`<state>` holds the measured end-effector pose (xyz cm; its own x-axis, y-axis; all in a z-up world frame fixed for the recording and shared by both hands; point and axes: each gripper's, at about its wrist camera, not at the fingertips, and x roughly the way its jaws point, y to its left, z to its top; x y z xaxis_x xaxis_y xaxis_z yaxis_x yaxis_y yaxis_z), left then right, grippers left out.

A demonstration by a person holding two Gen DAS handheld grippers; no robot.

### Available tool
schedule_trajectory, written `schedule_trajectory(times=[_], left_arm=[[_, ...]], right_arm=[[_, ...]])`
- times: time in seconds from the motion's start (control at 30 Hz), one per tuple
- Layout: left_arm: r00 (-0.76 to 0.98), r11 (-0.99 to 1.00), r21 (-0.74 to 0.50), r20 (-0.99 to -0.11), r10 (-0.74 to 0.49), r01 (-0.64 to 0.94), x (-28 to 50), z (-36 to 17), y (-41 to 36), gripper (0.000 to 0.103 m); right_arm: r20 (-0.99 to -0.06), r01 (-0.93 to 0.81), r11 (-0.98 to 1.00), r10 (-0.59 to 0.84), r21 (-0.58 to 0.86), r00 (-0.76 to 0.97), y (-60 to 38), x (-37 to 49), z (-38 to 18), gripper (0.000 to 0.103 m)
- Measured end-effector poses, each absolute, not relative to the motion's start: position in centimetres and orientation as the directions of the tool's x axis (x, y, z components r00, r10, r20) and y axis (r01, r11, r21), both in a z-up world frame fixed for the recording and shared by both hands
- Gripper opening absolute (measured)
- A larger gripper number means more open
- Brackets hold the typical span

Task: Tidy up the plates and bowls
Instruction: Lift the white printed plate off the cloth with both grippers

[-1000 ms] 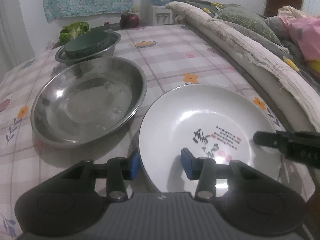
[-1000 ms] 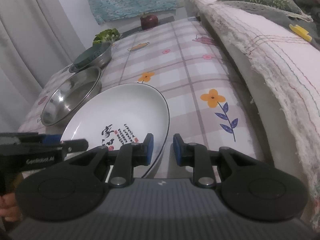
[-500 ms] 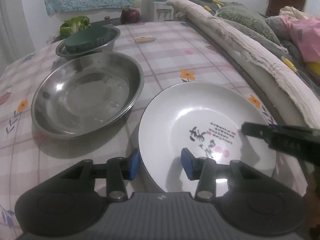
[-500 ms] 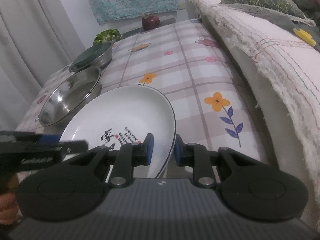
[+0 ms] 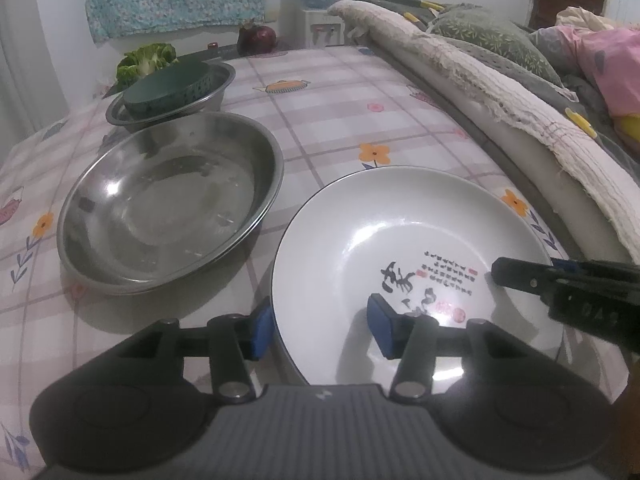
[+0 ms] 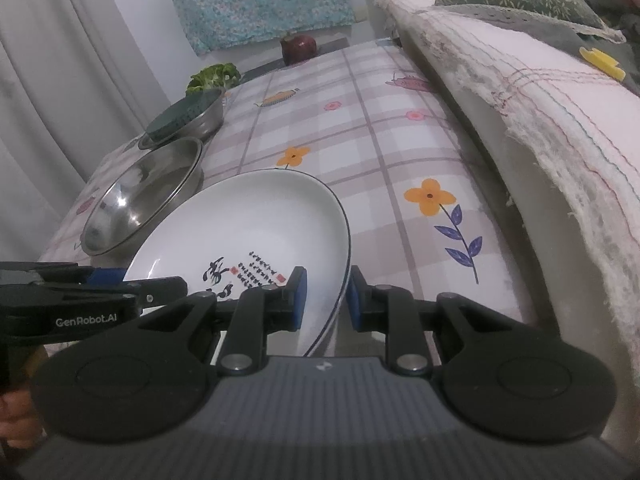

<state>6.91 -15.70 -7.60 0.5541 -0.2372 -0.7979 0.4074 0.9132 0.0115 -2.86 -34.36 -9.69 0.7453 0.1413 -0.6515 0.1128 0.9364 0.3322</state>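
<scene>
A white plate with black calligraphy [image 5: 400,236] [image 6: 248,232] is lifted off the checked tablecloth and tilted. My left gripper [image 5: 320,326] straddles its near left rim, jaws wide apart and not pressing. My right gripper [image 6: 326,300] is shut on the plate's right rim; it shows at the right in the left wrist view [image 5: 560,280]. My left gripper also shows at the left of the right wrist view [image 6: 120,284]. A large steel bowl [image 5: 168,200] [image 6: 140,196] sits left of the plate. Behind it a smaller steel bowl [image 5: 216,92] [image 6: 208,116] holds a dark green strainer [image 5: 168,86].
Broccoli [image 5: 146,58] and a dark red fruit [image 5: 258,38] lie at the table's far edge. Bedding and pillows [image 5: 500,80] run along the right side. A curtain [image 6: 60,80] hangs on the left. A water dispenser [image 5: 320,4] stands behind.
The plate has risen off the tablecloth and tilted, held at its right rim by my right gripper. The left gripper stays around the near left rim.
</scene>
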Motion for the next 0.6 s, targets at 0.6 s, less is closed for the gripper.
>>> schedule_trajectory(times=[0.6], left_arm=[[0.549,0.923,0.005,-0.805,-0.224,0.385,6.67,-7.23,-15.84,0.053]], right_arm=[[-0.647,0.125,0.95,0.095,0.287,0.757,-33.44,-3.13,-9.2,0.024]])
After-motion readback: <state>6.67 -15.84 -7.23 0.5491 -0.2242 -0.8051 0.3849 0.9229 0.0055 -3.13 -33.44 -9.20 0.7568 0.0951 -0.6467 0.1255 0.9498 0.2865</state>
